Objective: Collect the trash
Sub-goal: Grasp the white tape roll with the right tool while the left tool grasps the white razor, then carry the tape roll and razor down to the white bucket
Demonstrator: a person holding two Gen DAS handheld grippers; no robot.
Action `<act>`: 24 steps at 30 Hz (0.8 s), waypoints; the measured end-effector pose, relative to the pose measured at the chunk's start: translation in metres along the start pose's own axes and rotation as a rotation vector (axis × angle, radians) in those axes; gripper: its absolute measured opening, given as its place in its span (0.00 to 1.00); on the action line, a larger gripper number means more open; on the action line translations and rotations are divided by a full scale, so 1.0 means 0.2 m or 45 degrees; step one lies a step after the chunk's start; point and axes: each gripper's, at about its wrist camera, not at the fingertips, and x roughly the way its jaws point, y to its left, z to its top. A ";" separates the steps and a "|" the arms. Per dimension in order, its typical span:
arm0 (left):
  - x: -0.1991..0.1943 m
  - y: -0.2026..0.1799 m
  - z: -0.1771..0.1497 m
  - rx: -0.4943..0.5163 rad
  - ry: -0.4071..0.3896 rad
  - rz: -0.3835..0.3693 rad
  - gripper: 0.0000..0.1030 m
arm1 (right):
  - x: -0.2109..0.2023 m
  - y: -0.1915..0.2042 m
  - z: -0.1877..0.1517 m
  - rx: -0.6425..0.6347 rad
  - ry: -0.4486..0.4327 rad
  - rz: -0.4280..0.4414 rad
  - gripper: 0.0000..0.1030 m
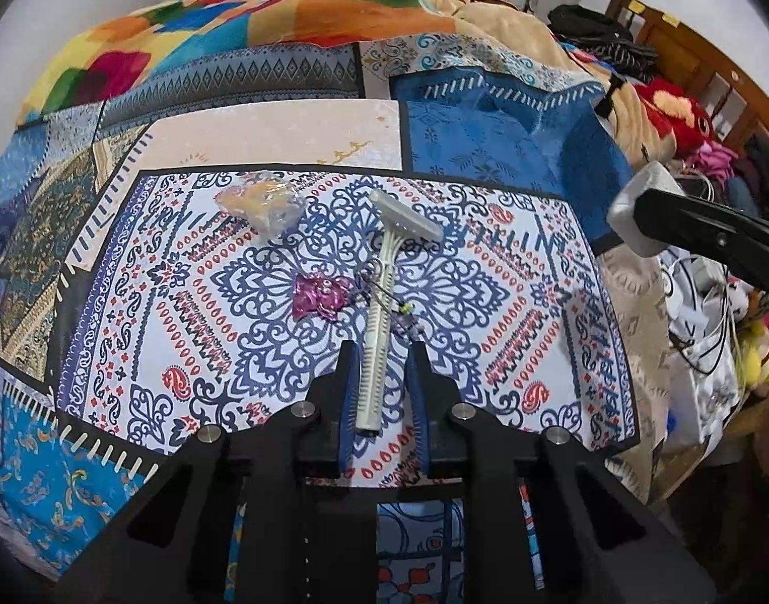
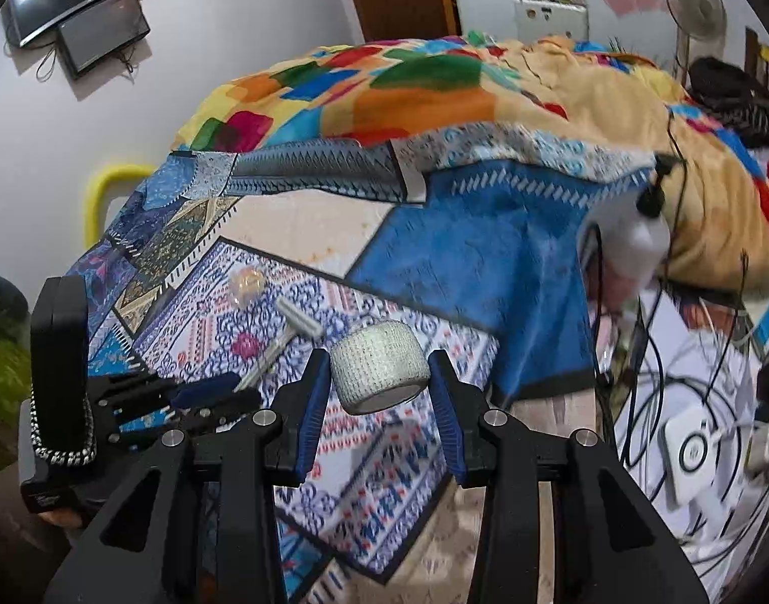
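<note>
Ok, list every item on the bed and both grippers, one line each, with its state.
left gripper: shut on the razor handle.
right gripper: shut on the bandage roll, lifted off the bed.
razor: lying flat, head pointing away.
bandage roll: held between the fingers.
pink wrapper: crumpled, loose on the sheet.
clear wrapper: crumpled, loose.

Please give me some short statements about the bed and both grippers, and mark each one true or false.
1. The right gripper holds a white bandage roll. True.
2. The left gripper is empty. False: its jaws are around the razor handle.
3. A purple wrapper lies left of the razor. True.
4. The orange wrapper is inside the right gripper. False: it lies on the patterned bedsheet.
</note>
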 end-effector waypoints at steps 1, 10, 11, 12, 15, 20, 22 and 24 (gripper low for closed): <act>0.00 -0.01 -0.01 0.005 -0.001 0.013 0.07 | -0.01 0.00 -0.01 0.006 -0.001 -0.010 0.35; -0.15 -0.04 -0.04 -0.071 -0.023 -0.033 0.07 | -0.11 -0.03 -0.06 0.074 -0.005 0.013 0.35; -0.18 -0.05 -0.04 -0.075 -0.038 -0.039 0.07 | -0.13 -0.02 -0.06 0.074 -0.011 0.014 0.35; -0.22 -0.06 -0.04 -0.083 -0.060 -0.046 0.07 | -0.15 -0.02 -0.06 0.072 -0.018 0.015 0.35; -0.36 -0.09 -0.01 -0.094 -0.126 -0.068 0.07 | -0.23 0.01 -0.06 0.063 -0.051 0.017 0.35; -0.59 -0.13 0.01 -0.075 -0.227 -0.047 0.07 | -0.36 0.06 -0.03 0.052 -0.109 0.032 0.35; -0.67 -0.14 0.02 -0.080 -0.260 -0.047 0.07 | -0.43 0.09 -0.03 0.045 -0.131 0.041 0.35; -0.77 -0.15 0.01 -0.084 -0.292 -0.045 0.07 | -0.47 0.12 -0.02 0.035 -0.148 0.047 0.35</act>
